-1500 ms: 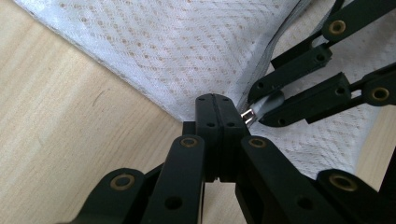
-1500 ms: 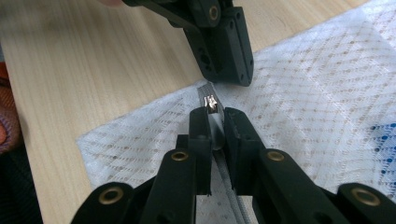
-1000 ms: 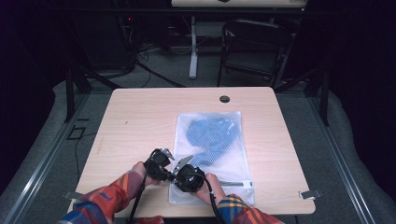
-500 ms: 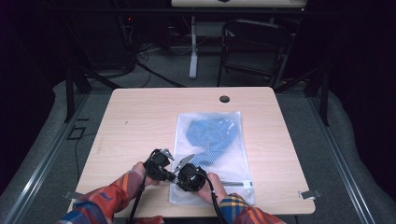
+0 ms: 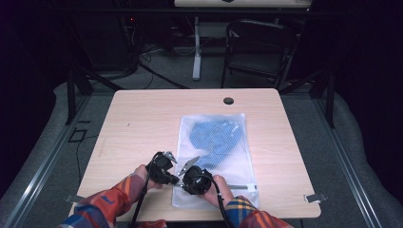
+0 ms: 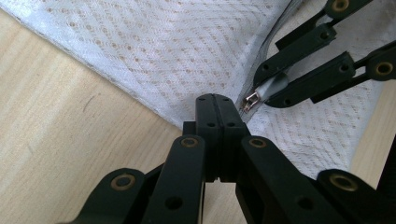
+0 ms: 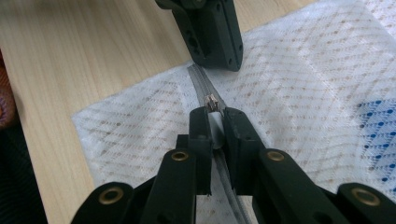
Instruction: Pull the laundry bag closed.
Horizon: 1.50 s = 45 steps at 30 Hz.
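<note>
The white mesh bag (image 5: 216, 156) carries no readable writing or label.

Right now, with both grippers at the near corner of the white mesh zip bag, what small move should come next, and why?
Probably draw the right gripper along the zip, away from the left gripper. It pinches the small metal zip slider near the zip's end, while the left gripper clamps the white mesh zip bag at its corner, anchoring it.
</note>
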### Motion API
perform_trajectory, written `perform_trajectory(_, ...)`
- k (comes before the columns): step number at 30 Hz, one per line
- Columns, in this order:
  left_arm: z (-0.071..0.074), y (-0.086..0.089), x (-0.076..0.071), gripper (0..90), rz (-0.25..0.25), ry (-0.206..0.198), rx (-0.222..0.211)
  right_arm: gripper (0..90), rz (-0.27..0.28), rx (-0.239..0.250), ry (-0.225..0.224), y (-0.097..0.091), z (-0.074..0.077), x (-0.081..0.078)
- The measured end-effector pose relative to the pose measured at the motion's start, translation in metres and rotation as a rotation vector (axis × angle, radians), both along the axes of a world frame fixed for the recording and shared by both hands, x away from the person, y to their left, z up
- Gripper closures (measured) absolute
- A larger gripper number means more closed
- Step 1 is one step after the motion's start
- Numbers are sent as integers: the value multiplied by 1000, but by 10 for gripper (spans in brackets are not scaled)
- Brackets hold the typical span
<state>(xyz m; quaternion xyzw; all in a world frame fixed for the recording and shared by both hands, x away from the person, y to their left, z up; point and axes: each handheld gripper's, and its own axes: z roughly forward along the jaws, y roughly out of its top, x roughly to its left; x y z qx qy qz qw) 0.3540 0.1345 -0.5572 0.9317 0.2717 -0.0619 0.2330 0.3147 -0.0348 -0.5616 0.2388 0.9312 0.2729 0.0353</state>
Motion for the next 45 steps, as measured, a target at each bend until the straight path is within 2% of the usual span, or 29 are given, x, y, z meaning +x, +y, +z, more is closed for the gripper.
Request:
perform_trajectory(5,0,0,0,900,0,-2,6,824,-11,-3,7,-4,0,1)
perform_trajectory(7,1,-1,-2,900,-8,-18,9,823,-12,-2,7,-4,0,0)
perform_trajectory(9,1,-1,-1,900,1,-10,7,822,-11,0,10,-4,0,1)
perform_trajectory(12,2,-4,-3,900,15,-14,-15,822,-6,-4,14,-4,0,2)
perform_trajectory(13,2,-6,-4,900,1,-7,-42,821,-5,-2,14,-4,0,2)
perform_trajectory(16,0,-11,-4,900,-14,-15,-11,820,-7,11,13,-4,-1,2)
perform_trajectory(18,-1,-10,-4,900,-8,-10,-23,820,6,12,14,-6,-1,2)
perform_trajectory(21,0,-11,-6,900,-19,-25,-2,819,0,26,12,-7,-2,2)
perform_trajectory(23,0,-11,-6,900,-22,-29,0,820,16,12,3,-7,-2,2)
perform_trajectory(25,0,-11,-6,900,-20,-30,0,822,19,19,-21,-7,-2,-1)
perform_trajectory(27,0,-10,-6,900,-16,-36,-1,823,7,15,-15,-7,-2,-1)
perform_trajectory(28,-1,-10,-6,900,-16,-19,-17,823,8,17,-16,-7,-2,-1)
perform_trajectory(29,-1,-10,-6,900,-17,-18,-19,824,9,14,-15,-7,-2,-1)
perform_trajectory(38,-1,-10,-6,900,-21,-20,-16,825,13,-17,-1,-11,1,0)
perform_trajectory(45,-1,-9,-5,900,-26,-19,-16,825,18,-17,-3,-17,1,0)
